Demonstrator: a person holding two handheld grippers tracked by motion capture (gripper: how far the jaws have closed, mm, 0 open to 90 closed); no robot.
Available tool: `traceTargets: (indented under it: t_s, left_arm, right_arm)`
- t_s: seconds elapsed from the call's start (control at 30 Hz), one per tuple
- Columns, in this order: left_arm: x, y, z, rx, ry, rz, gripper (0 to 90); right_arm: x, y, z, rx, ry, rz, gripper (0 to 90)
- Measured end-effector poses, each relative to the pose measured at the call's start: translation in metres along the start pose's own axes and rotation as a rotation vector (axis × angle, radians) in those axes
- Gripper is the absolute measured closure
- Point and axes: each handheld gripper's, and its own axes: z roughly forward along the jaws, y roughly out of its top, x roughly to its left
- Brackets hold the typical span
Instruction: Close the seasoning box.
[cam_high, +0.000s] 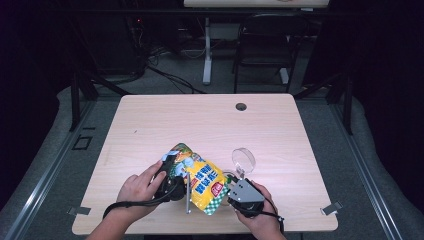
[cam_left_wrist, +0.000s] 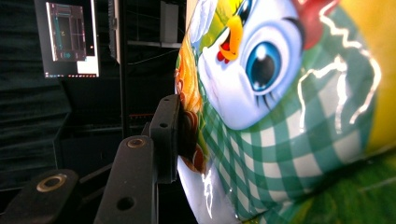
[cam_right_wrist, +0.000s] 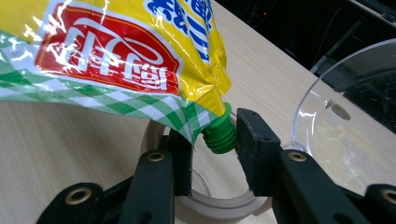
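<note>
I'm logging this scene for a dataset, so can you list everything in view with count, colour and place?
pouch: one, yellow with green check and a cartoon bird, near front edge of table, between the grippers
spout: one, green, threaded, at the pouch's corner, between the right gripper's jaws
clear lid: one, transparent, right of the pouch
ring: one, pale, on the table below the spout
table: one, light wood, centre
chair: one, black, beyond the table
left gripper: one, black, clamped on the pouch's body
right gripper: one, black with grey plate, jaws around the spout
hands: two, bottom edge
</note>
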Motion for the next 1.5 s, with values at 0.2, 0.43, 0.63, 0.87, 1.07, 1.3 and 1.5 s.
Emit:
traceTargets:
  t_s: [0.2, 0.43, 0.63, 0.87, 1.07, 1.3, 1.5]
  left_arm:
    - [0.001, 0.002, -0.001, 0.003, 0.002, 0.008, 59.4]
    - [0.003, 0.003, -0.002, 0.013, 0.004, 0.020, 59.4]
    - [0.004, 0.005, -0.003, 0.010, 0.012, 0.032, 59.4]
    - [0.005, 0.006, -0.004, 0.020, 0.005, 0.036, 59.4]
    - [0.006, 0.008, -0.004, 0.012, 0.015, 0.040, 59.4]
    - [0.008, 0.010, -0.006, 0.019, 0.018, 0.054, 59.4]
    - [0.009, 0.012, -0.007, 0.022, 0.028, 0.065, 59.4]
  right_arm:
    - [0.000, 0.000, 0.000, -0.002, -0.001, 0.003, 67.9]
    - [-0.001, -0.001, 0.000, -0.004, 0.000, 0.007, 67.9]
    - [-0.002, -0.001, 0.000, -0.010, -0.001, 0.013, 67.9]
    - [-0.003, -0.002, -0.001, -0.014, 0.000, 0.018, 67.8]
    - [-0.004, -0.002, -0.002, -0.014, -0.001, 0.026, 67.9]
    - [-0.006, -0.002, -0.002, -0.019, 0.004, 0.033, 67.9]
    - [-0.007, -0.003, -0.002, -0.022, 0.010, 0.043, 68.0]
